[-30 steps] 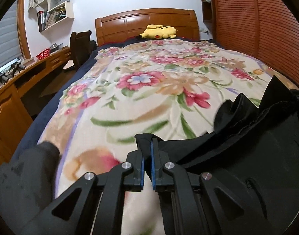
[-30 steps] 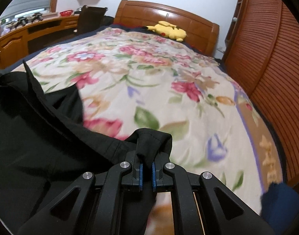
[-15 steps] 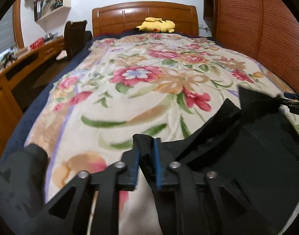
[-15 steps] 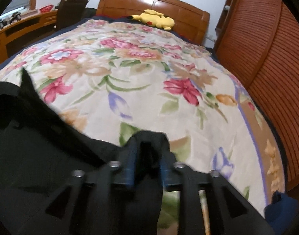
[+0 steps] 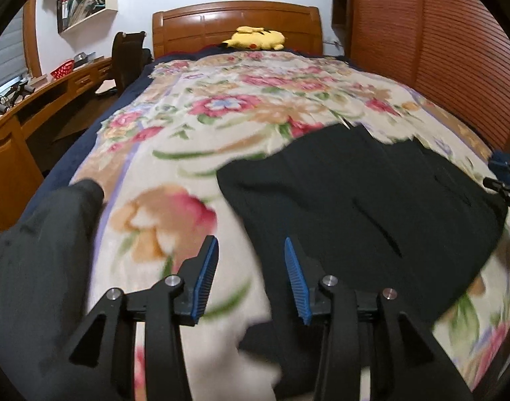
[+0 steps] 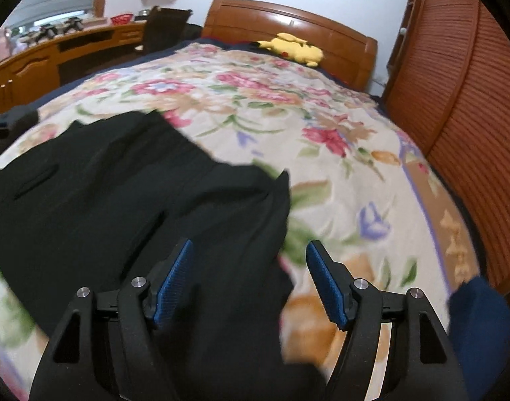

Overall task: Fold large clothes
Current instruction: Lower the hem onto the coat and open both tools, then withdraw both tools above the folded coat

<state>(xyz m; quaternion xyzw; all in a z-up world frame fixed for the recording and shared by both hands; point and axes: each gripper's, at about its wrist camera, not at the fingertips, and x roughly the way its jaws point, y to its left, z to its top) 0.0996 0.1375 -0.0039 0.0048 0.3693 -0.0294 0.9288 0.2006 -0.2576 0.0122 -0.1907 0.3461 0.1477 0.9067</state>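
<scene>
Left wrist view: the left gripper (image 5: 251, 269) now stands with its blue-padded jaws spread wide and nothing between them, where a second ago they were clamped on a corner of the large black fabric garment (image 5: 362, 193). That garment has dropped out of the air and lies spread on the floral-patterned cream bedspread (image 5: 194, 133), its near left edge just ahead of the right-hand fingertip and partly under it. At the far right edge of this view the tip of the right gripper (image 5: 504, 183) shows beside the garment's other side. A dark grey cloth (image 5: 37, 250) lies at the bed's left edge, apart from the black piece. A yellow plush toy (image 5: 256, 37) rests against the wooden headboard (image 5: 236, 23), well away from the work.

Right wrist view: the right gripper (image 6: 249, 277) is likewise released, jaws apart, with the black garment (image 6: 121, 193) passing beneath the left finger and reaching forward and to the left across the bedspread (image 6: 321, 127). Half a second ago a bunch of cloth still sat between these pads; now it is let go. The fabric looks mostly flat, though motion blur hides small wrinkles and the exact line of the hem.

My reading is that the laying-out step has just ended: the garment has been stretched between both hands and dropped flat. The folding itself appears not yet begun, so the next move likely calls for re-gripping an edge or corner.
</scene>
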